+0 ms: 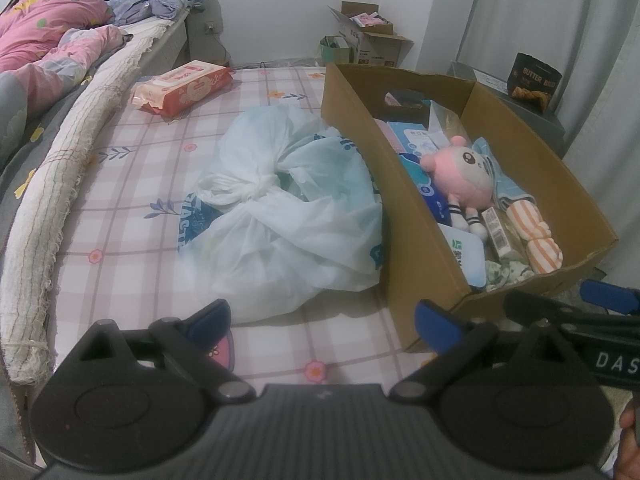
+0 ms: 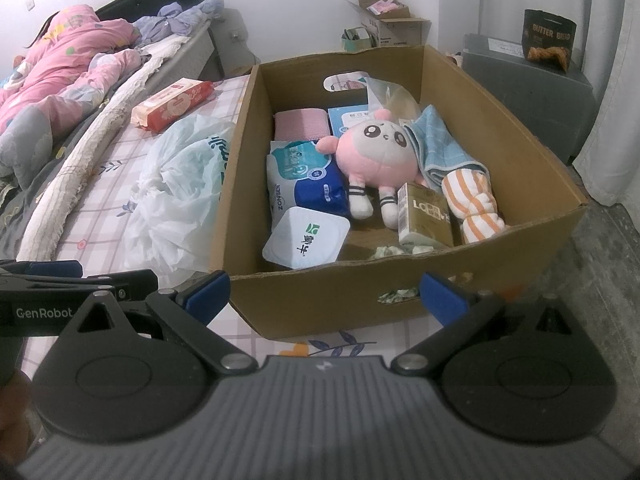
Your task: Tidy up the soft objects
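A cardboard box (image 2: 320, 304) (image 1: 420, 248) sits on the bed's plaid sheet. Inside lie a pink plush doll (image 2: 374, 158) (image 1: 462, 174), an orange-striped cloth (image 2: 474, 204) (image 1: 536, 236), a blue towel (image 2: 448, 148), a pink cloth (image 2: 300, 125), tissue packs (image 2: 304, 182), a white tub (image 2: 306, 238) and a gold carton (image 2: 426, 216). A knotted white plastic bag (image 1: 288, 208) (image 2: 180, 188) lies left of the box. My left gripper (image 1: 322, 318) is open and empty, in front of the bag. My right gripper (image 2: 324, 294) is open and empty, before the box's near wall.
A red wet-wipes pack (image 1: 184, 87) (image 2: 172, 105) lies farther back on the sheet. A pink quilt (image 1: 48, 40) and a rolled white mat (image 1: 60, 184) fill the left. A grey cabinet (image 2: 532, 80) with a dark bag stands right of the box. Boxes stand by the wall (image 2: 390, 26).
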The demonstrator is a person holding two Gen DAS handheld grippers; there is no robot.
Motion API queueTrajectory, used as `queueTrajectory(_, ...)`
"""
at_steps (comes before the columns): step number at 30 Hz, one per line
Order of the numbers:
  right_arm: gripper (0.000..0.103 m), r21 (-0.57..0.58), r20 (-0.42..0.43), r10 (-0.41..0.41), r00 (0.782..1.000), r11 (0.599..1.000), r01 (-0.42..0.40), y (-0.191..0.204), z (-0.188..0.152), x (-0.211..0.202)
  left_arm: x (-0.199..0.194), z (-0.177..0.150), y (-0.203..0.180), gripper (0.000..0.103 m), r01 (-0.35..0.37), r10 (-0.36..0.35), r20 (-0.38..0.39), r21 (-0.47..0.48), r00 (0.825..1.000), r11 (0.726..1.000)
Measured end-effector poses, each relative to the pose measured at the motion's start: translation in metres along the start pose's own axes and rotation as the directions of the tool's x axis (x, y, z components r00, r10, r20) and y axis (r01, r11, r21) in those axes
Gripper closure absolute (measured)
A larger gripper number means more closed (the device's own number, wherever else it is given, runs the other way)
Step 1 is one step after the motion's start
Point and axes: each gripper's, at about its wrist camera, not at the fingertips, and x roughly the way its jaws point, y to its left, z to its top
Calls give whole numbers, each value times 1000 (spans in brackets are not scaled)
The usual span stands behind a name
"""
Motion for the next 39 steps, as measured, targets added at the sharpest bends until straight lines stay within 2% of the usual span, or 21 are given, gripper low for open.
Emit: queueTrajectory(39, 1, 0, -1, 2, 1000, 1000, -2, 0, 0, 0, 0, 0, 1, 4, 6, -6, -9, -6, 1000, 1000)
